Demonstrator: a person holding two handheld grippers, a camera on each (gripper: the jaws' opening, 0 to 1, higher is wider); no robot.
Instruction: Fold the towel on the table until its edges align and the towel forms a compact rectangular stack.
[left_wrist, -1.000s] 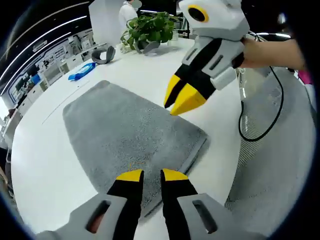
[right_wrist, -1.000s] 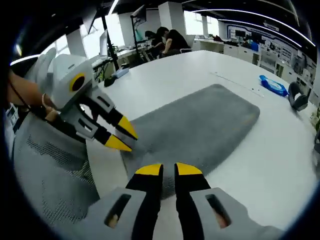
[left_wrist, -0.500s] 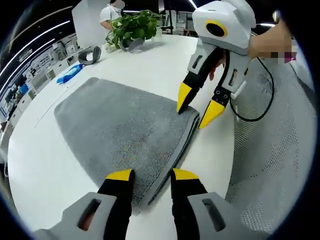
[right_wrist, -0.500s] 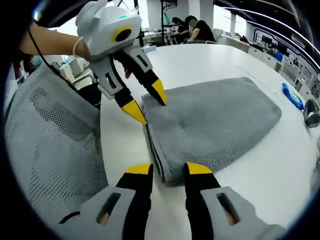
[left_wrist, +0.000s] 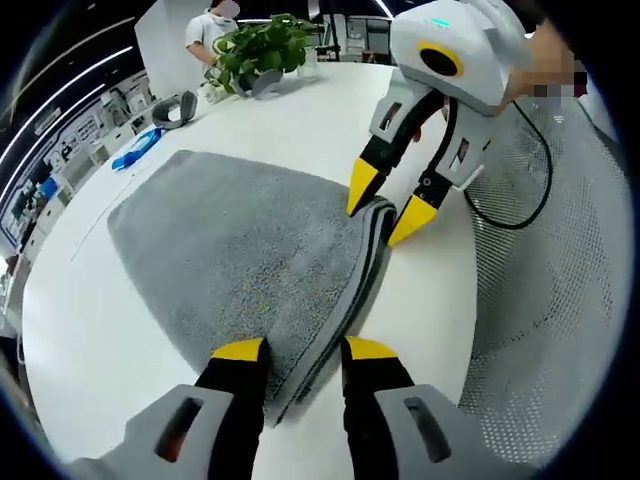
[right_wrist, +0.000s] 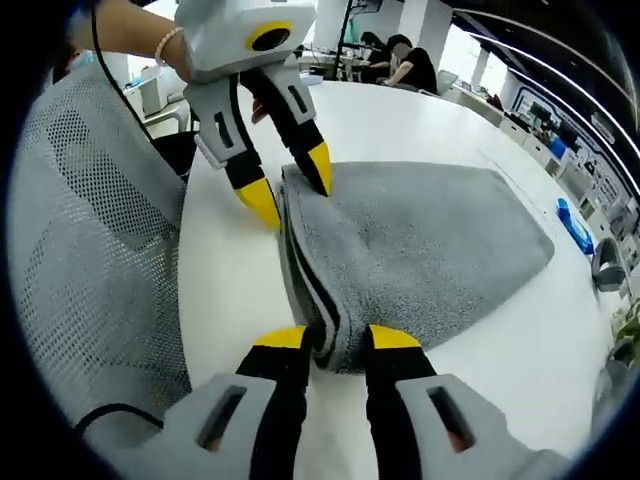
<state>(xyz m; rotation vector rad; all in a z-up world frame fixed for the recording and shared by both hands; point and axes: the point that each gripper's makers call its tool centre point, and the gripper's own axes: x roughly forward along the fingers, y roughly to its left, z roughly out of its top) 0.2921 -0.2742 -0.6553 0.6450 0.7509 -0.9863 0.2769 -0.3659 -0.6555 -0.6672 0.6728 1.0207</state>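
L claw (left_wrist: 302, 350) agape astride towel (left_wrist: 240, 260) edge | R claw (right_wrist: 335, 338) same | no legible txt

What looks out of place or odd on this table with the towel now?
Nothing stands out. The grey towel lies flat on the white table, already folded over, with its layered edge between the open jaws of the left gripper and the right gripper. No spill or damage shows. A plant and a blue packet sit far off.

Since a second ago, the near folded edge of the grey terry towel (left_wrist: 250, 260) has been straddled by the opened jaws of both the left gripper (left_wrist: 303, 350) and the right gripper (right_wrist: 337, 338).
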